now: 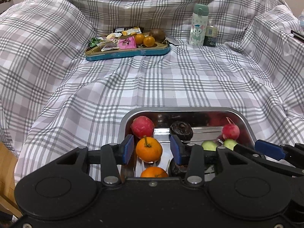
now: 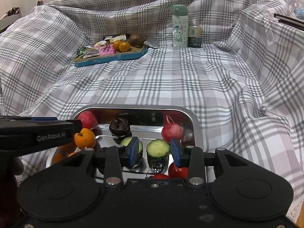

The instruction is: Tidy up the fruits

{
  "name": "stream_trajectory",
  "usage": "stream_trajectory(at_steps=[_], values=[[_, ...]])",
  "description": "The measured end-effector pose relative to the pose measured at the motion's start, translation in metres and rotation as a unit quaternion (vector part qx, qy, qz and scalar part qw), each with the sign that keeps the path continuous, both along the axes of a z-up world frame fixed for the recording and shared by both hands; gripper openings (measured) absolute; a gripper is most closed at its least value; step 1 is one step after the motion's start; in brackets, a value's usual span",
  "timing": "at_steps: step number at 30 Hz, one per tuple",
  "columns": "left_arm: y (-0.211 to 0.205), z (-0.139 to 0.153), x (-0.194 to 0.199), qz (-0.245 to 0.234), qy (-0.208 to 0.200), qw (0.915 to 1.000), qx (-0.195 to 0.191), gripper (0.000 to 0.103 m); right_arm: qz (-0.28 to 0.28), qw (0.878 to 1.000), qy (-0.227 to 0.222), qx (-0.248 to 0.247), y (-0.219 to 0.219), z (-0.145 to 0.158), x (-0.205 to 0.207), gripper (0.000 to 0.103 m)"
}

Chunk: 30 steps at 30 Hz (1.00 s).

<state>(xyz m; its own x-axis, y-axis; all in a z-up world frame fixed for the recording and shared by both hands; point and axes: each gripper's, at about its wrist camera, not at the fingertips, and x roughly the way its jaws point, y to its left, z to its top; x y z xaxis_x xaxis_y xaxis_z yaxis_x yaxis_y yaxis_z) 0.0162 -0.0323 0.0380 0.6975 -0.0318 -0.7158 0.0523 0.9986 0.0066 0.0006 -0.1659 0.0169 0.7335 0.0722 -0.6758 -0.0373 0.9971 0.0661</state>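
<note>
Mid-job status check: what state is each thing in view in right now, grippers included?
left gripper: open, nothing gripped.
right gripper: open, nothing gripped.
steel tray: flat on the cloth, holding produce.
cucumber pieces: cut, standing on end in the tray.
blue tin: lidless, filled with snacks and fruit.
bottle: upright, lid shut.
small jar: upright.

Cucumber piece point(image 2: 158, 148) between claw point(image 2: 154, 151) pads

We see a plaid cloth point(image 1: 152, 79) draped over everything. At twelve o'clock stands a white bottle with a green lid point(image 1: 197, 25), upright, a small dark jar point(image 1: 210, 36) touching its right side. Snack wrappers point(image 1: 114, 41) fill the far tin at eleven o'clock.
</note>
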Motion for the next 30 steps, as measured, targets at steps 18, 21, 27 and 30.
stream_trajectory(at_steps=[18, 21, 27, 30], values=[[-0.001, 0.003, -0.034, 0.01, -0.023, 0.9997, 0.005, 0.05, -0.005, 1.0, -0.016, -0.006, 0.0, 0.003, -0.037, 0.038], [-0.001, 0.004, -0.039, 0.013, -0.026, 0.9996, 0.005, 0.05, -0.004, 1.0, -0.019, -0.006, 0.001, 0.004, -0.041, 0.038], [0.0, 0.007, -0.043, 0.015, -0.029, 0.9995, 0.002, 0.05, -0.001, 1.0, -0.023, -0.009, 0.003, 0.007, -0.048, 0.038], [0.0, 0.007, -0.045, 0.016, -0.029, 0.9994, 0.001, 0.05, 0.001, 1.0, -0.025, -0.011, 0.004, 0.008, -0.05, 0.038]])
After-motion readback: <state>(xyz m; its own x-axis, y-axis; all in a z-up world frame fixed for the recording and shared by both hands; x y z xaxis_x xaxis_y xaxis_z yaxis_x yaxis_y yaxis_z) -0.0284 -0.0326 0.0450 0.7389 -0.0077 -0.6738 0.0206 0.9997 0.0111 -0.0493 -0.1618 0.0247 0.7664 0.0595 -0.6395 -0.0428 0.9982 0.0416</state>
